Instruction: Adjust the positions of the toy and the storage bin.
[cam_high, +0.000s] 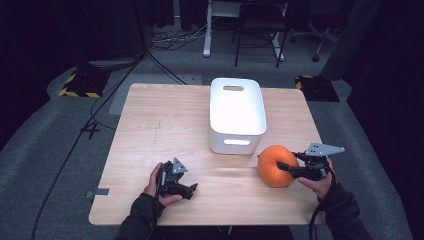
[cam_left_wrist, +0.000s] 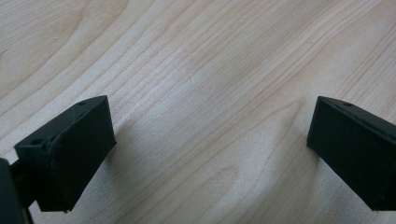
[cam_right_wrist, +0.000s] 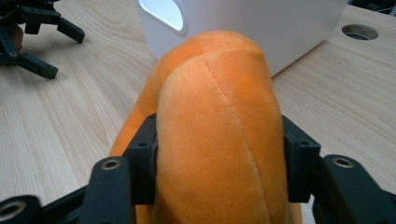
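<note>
Jaws of your right gripper (cam_high: 283, 165) press into the near side of the orange plush pumpkin (cam_high: 273, 165) in the high view, which sits on the table (cam_high: 150, 130) just short of the white bin (cam_high: 236, 114); your left gripper (cam_high: 192, 188) lies well apart, jaws spread and holding nothing. Left gripper view: both jaws stand wide over bare wood, nothing between them. Right gripper view: the pumpkin (cam_right_wrist: 219, 135) bulges between your jaws, pinched on both flanks. It looks soft, light and velvety, so it will likely squash rather than slip; keep your hold across one stitched lobe, deep between the jaws, and squeeze gently.
</note>
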